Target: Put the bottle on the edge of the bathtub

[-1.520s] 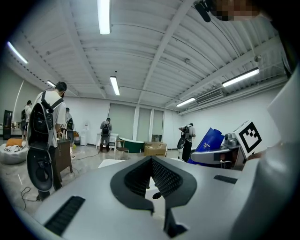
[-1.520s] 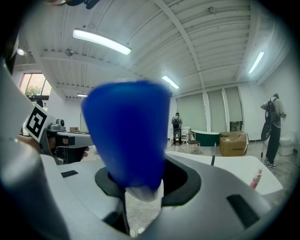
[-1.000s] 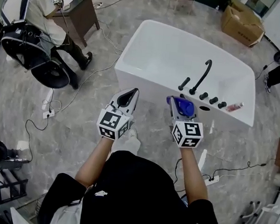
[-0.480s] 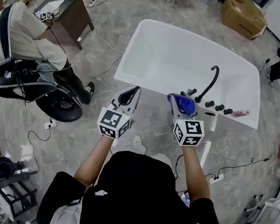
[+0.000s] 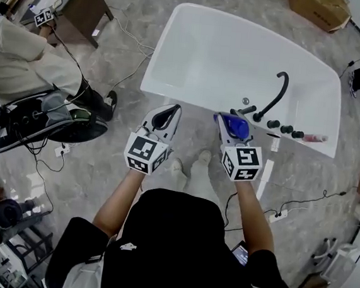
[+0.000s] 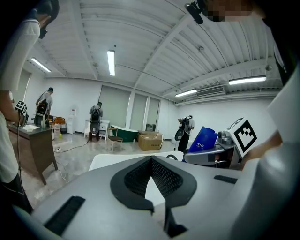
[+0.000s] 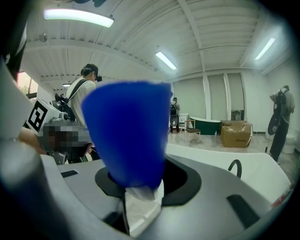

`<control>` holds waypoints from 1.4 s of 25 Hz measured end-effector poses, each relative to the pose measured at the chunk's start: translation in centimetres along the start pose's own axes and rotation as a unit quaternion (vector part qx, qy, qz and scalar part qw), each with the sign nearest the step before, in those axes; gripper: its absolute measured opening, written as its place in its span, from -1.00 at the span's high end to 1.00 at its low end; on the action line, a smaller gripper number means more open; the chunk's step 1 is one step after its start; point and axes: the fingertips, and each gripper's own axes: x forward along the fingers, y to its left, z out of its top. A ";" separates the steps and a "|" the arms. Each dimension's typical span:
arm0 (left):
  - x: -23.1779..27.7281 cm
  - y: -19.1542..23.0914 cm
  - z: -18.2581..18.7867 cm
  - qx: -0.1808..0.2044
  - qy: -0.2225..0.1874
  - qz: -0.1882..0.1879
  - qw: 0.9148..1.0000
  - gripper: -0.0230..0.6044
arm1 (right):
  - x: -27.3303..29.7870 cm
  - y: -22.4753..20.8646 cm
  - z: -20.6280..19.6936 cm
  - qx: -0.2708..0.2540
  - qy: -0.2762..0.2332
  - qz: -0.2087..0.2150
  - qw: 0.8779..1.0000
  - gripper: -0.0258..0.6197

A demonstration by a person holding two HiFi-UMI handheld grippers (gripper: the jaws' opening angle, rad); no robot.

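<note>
Grey marble-patterned floor (image 5: 101,170) runs under a brown wooden desk (image 5: 86,1) and a cardboard box (image 5: 320,8). Fluorescent tubes (image 6: 111,62) light a white ribbed ceiling (image 6: 154,42) and white walls.

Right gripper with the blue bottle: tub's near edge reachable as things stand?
Probably yes. The right gripper, shut on the blue bottle, hovers by the bathtub rim, with nothing between them. The faucet and knobs crowd the rim to its right; the rim to its left is bare.

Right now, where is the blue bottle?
The blue bottle is at centre right of the head view, held in the right gripper, by the near edge of the bathtub, near its black faucet.
</note>
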 end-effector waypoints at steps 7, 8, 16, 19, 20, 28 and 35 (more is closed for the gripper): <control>3.2 2.3 -2.9 -0.032 0.028 0.015 0.999 0.89 | 4.7 -1.5 -2.2 0.011 0.033 0.021 0.999 0.42; 3.7 2.6 -3.5 -0.035 0.032 0.018 0.999 0.89 | 5.4 -1.8 -2.8 0.012 0.039 0.024 0.999 0.42; 8.3 4.9 -9.7 -0.060 0.057 0.033 0.996 0.89 | 10.8 -4.0 -9.6 0.012 0.087 0.051 0.995 0.42; 9.2 5.1 -11.6 -0.063 0.060 0.036 0.996 0.89 | 11.9 -4.5 -11.8 0.012 0.097 0.054 0.994 0.42; 9.4 5.0 -12.2 -0.062 0.061 0.035 0.996 0.89 | 12.1 -4.6 -12.5 0.012 0.100 0.053 0.993 0.42; 9.3 5.7 -16.5 -0.074 0.071 0.039 0.994 0.89 | 14.4 -4.6 -17.3 0.016 0.120 0.052 0.991 0.42; 10.6 5.7 -20.6 -0.085 0.083 0.039 0.992 0.89 | 17.7 -5.9 -21.8 0.005 0.137 0.060 0.989 0.42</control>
